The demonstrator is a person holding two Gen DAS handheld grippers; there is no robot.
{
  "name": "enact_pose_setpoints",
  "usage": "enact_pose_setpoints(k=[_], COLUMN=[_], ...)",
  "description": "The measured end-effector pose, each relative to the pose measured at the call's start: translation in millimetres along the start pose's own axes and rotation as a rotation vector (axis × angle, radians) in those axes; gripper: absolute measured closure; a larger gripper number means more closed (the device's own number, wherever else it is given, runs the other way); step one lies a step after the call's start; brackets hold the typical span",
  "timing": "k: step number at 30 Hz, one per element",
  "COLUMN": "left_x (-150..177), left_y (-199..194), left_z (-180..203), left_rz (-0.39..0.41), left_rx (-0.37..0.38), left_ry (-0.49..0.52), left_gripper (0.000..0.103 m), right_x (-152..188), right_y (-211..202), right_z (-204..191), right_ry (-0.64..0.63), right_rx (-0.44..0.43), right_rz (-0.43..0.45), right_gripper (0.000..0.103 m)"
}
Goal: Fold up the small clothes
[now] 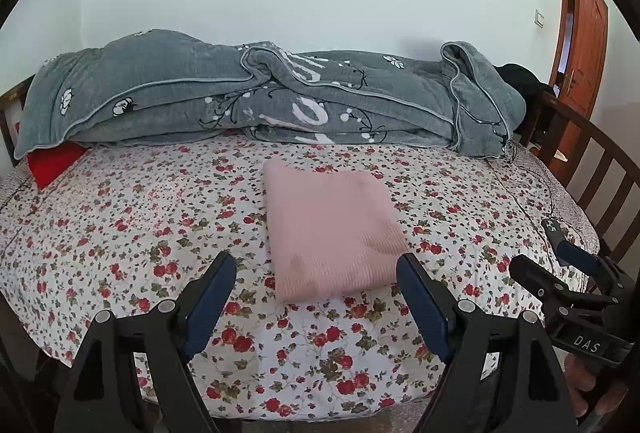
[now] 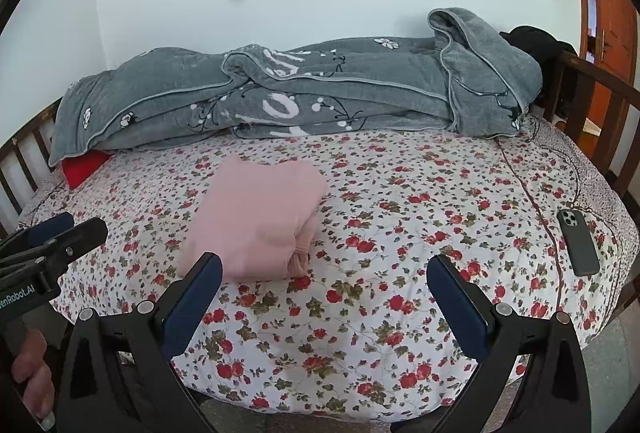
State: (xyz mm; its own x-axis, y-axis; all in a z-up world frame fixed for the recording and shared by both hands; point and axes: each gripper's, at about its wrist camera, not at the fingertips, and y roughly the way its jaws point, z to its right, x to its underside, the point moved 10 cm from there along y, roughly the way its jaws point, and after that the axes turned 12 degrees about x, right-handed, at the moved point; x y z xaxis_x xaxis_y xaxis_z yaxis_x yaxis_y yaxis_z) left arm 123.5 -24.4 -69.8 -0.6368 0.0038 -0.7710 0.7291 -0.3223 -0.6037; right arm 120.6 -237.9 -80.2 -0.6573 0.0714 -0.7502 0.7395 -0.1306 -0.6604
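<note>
**Pink knit folded on bed, both grippers empty**

The pink garment point(image 1: 334, 229) lies in the middle of the floral bedsheet point(image 1: 120, 233), already a compact squarish packet w/ several layers stacked. In the right wrist view point(image 2: 256, 221) the near right corner shows a rolled, bunched edge where the layers end, so that side isn't as tidy as the rest.

Left gripper point(image 1: 316, 275) is spread wide, nothing between the jaws, hovering just short of the packet's near edge. Right gripper point(image 2: 324, 273) is also wide and empty, off to the packet's right, over bare sheet.

Handling, by my read: soft ribbed knit, light, floppy, no stiffness at all (it'll sag if lifted by one point). Not slippery; the sheet should hold it in place. Nothing fragile. Best hold is prob. the two near corners, pinching thru all layers at once so the stack doesn't peel apart, or the bunched right edge if it needs smoothing.

Gray quilt point(image 1: 256, 101) sits heaped along the far side, well apart; a phone point(image 2: 578, 241) lies near the bed's right edge, also clear of the work.
</note>
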Motion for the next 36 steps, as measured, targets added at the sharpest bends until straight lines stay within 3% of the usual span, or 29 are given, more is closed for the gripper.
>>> enact_pose_setpoints(k=[36], left_x=[-1.1], left_y=[-10.1], left_z=[-3.6], left_rz=[0.009], left_rx=[-0.025], left_ry=[-0.006], left_gripper=[0.022], right_x=[-3.1], right_y=[-8.6], right_z=[0.7], right_ry=[0.006], right_rx=[-0.017], right_rz=[0.02], right_gripper=[0.002])
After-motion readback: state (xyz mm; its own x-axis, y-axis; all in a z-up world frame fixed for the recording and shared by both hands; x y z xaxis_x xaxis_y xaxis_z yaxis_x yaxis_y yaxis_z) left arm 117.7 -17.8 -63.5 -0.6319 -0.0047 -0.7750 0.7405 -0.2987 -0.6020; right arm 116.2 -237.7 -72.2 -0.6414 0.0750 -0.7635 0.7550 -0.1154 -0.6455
